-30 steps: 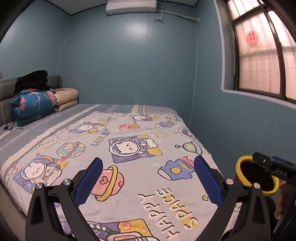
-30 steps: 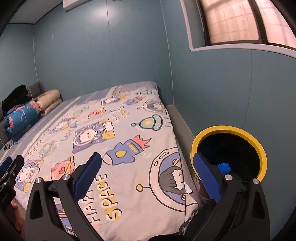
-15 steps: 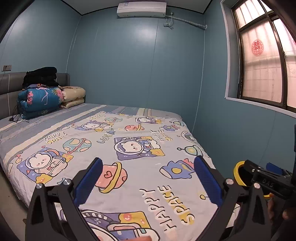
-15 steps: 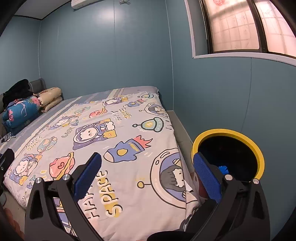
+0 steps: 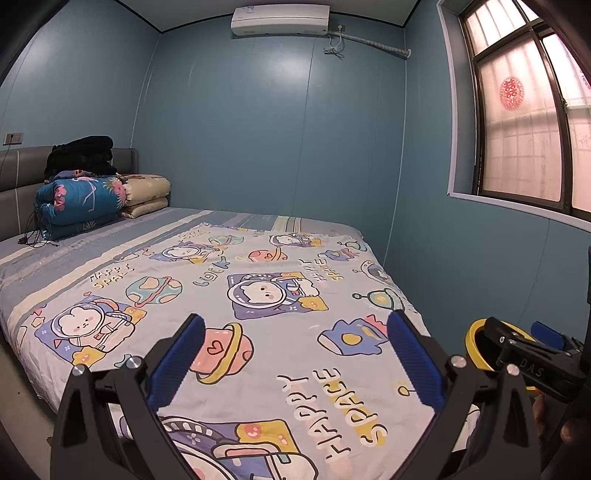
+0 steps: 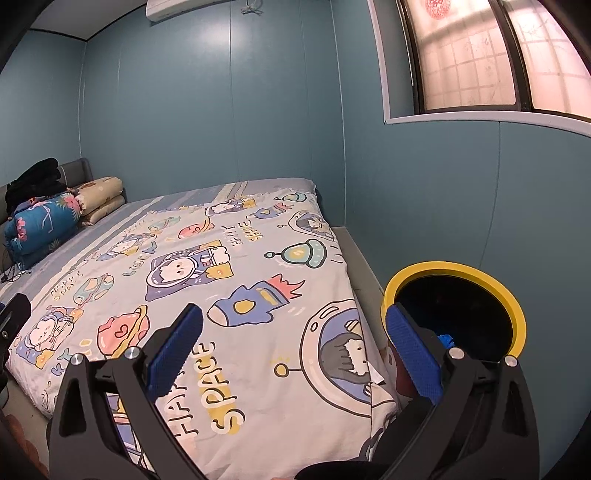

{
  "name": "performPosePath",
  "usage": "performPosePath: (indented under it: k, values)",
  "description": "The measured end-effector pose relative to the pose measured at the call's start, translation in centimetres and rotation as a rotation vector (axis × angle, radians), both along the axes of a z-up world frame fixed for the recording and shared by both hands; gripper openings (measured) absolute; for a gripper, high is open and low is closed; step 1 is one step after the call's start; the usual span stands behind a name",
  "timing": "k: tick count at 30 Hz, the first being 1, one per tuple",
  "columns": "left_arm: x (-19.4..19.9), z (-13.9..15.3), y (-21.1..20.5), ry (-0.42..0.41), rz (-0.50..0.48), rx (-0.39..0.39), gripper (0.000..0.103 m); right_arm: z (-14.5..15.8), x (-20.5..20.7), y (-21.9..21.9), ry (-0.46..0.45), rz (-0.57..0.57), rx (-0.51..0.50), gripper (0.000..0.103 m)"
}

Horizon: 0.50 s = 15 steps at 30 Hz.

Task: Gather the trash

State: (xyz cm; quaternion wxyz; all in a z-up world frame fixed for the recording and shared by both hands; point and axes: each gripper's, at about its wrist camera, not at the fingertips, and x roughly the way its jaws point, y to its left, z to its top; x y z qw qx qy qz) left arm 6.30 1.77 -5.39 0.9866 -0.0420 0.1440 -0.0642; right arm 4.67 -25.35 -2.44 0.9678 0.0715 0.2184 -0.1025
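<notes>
A round bin with a yellow rim [image 6: 458, 269] stands on the floor between the bed's right side and the blue wall; something blue [image 6: 445, 339] lies inside it. It also shows in the left wrist view [image 5: 474, 345], partly hidden behind the other gripper. My left gripper [image 5: 293, 356] is open and empty, held above the foot of the bed. My right gripper [image 6: 293, 356] is open and empty, above the bed's right corner, its right finger [image 6: 413, 354] in front of the bin. No loose trash shows on the bed.
A bed with a cartoon space-print cover [image 5: 258, 295] fills the middle. Folded quilts and dark clothes [image 5: 79, 184] are stacked at the headboard, with a cable [image 5: 33, 236] beside them. A window [image 5: 524, 122] is on the right wall, an air conditioner [image 5: 280, 20] up high.
Both grippers have drawn back and tilted up, so more of the wall, window and air conditioner shows. Both stayed open and empty. The bin sits lower and smaller in the left view.
</notes>
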Motion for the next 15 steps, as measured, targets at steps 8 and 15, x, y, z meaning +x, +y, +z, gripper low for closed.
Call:
performPosePath:
  k: [8,15]
  values:
    - [0.19,-0.18,-0.37,0.008,-0.004,0.008,0.095,-0.17,0.12,-0.14,0.005,-0.003,0.01,0.095]
    - [0.46,-0.38,-0.43,0.019,-0.014,0.011,0.095,-0.49,0.24,-0.24,0.015,-0.008,0.017,0.095]
